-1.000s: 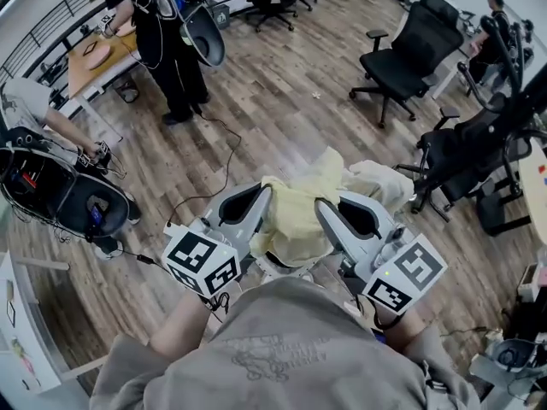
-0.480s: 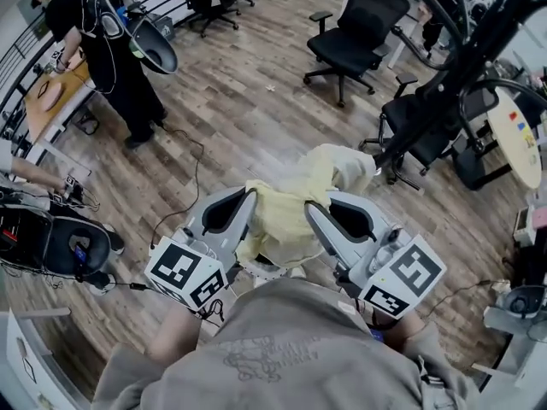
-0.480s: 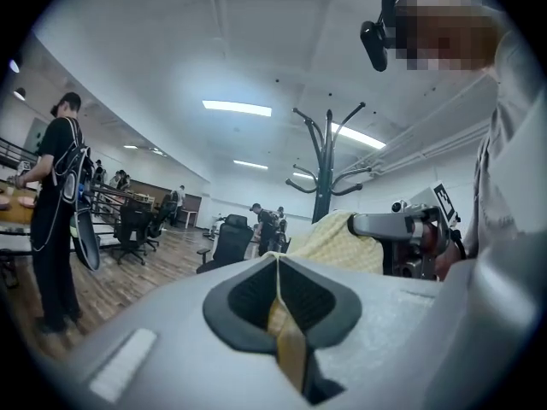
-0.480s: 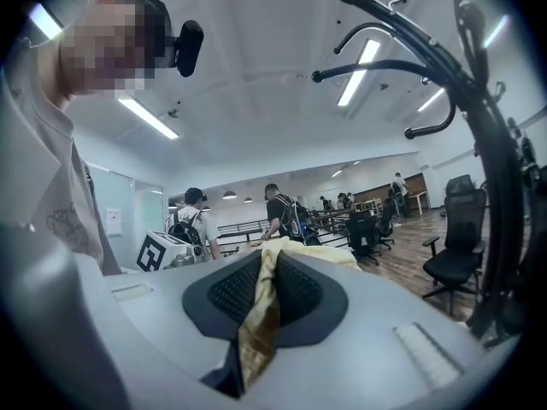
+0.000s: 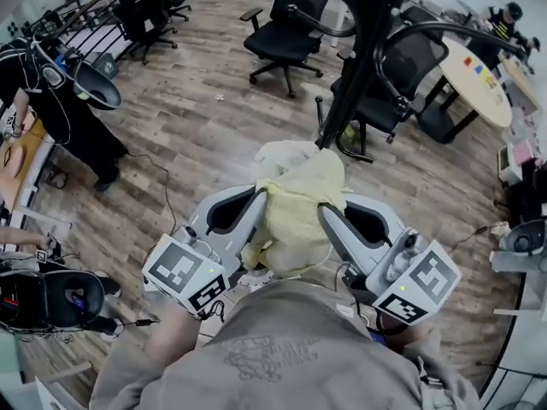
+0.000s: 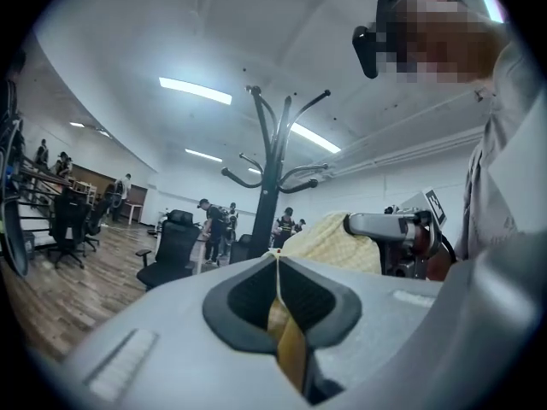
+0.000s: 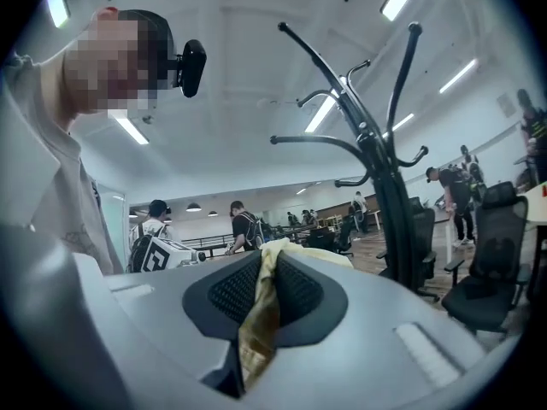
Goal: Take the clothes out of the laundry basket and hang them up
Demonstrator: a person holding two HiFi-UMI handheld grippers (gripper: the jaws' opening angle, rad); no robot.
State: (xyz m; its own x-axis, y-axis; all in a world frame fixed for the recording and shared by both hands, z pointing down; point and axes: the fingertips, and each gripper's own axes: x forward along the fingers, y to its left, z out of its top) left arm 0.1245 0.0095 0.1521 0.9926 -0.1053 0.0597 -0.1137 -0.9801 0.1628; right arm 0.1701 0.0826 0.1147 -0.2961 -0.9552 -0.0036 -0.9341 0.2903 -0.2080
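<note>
That pale yellow garment [image 5: 297, 203] looks light, soft and floppy, so my guess is it sags and slips unless you pinch an edge or the shoulders; right now it's bunched between both grippers at chest height, near the coat stand [image 5: 363, 49]; left gripper [image 6: 275, 263] and right gripper [image 7: 259, 267] both have fingers nearly together, each clamped on a fold of cloth.

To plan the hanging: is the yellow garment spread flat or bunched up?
Bunched up: the yellow garment sits in a crumpled heap between the left gripper and right gripper.
</note>
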